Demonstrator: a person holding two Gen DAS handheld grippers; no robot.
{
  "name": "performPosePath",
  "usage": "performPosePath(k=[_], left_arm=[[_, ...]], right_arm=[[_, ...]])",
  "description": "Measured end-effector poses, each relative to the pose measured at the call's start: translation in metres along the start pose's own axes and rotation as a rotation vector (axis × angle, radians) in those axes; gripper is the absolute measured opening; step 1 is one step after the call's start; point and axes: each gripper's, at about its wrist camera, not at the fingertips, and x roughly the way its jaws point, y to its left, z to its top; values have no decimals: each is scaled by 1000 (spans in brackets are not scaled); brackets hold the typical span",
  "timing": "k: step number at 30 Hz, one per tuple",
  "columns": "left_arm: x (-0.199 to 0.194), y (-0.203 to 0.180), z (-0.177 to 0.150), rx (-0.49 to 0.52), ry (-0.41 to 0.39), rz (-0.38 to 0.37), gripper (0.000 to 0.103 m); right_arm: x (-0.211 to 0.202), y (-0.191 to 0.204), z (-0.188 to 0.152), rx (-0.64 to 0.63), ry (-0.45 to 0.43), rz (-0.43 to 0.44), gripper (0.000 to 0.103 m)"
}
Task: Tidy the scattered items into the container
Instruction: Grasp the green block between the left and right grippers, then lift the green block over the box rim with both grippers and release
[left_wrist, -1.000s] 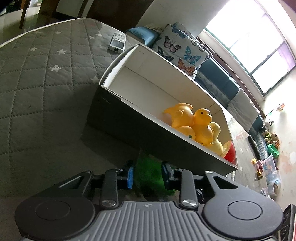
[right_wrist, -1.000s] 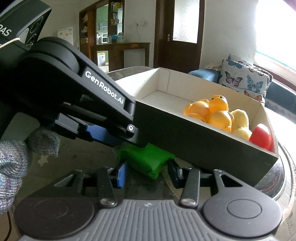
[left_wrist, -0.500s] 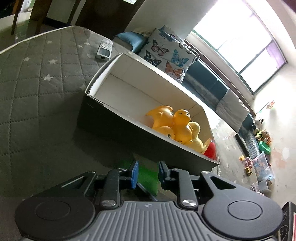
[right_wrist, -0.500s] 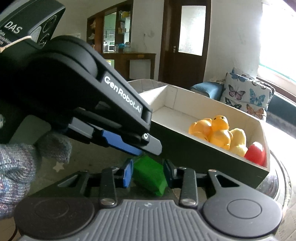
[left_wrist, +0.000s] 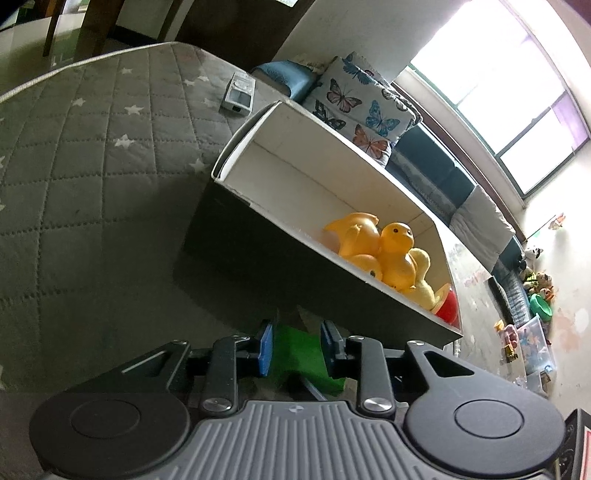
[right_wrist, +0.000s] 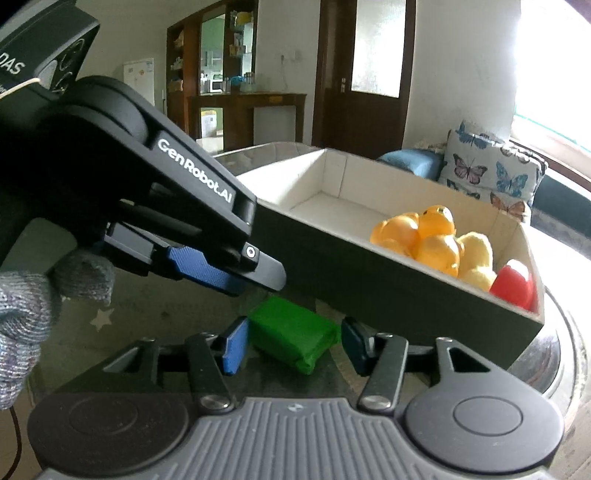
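Observation:
A green block (right_wrist: 291, 334) lies on the dark tabletop right in front of the box (right_wrist: 369, 288), which is dark outside and white inside. My right gripper (right_wrist: 291, 343) straddles the block; its jaws are opening and a gap shows on the right side. My left gripper (left_wrist: 297, 347) also has the green block (left_wrist: 295, 350) showing between its blue pads, and its jaws are opening too. In the right wrist view the left gripper (right_wrist: 255, 275) hovers just above the block. Yellow rubber ducks (left_wrist: 395, 251) and a red ball (left_wrist: 448, 306) sit in the box (left_wrist: 332, 192).
A small white device (left_wrist: 239, 92) lies on the grey star-quilted cover (left_wrist: 92, 166) beyond the box. Butterfly cushions (left_wrist: 365, 107) and a sofa stand behind it. A gloved hand (right_wrist: 26, 306) holds the left gripper. Toys (left_wrist: 532, 332) lie on the floor at right.
Both grippers pinched tight around the green block half a second ago; now both sets of jaws stand wider apart. Neither hand has shifted much.

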Motion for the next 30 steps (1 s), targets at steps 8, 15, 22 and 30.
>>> performPosePath(k=[8,15,22,30], left_arm=[[11,4,-5,-22,27,17,32],[4,-2,-6,-1,12,-4,30],[-21,-21,3,34,-54,-53,30],[-22,-47,32,78,-108,-91,30]], right_arm=[[9,4,-8,3,30,11,52],[3,6,-6,-3,12,-4,48],[-23,6,10,-21,-75,-41,48],[-30,-9,40,-17,-152,-94,48]])
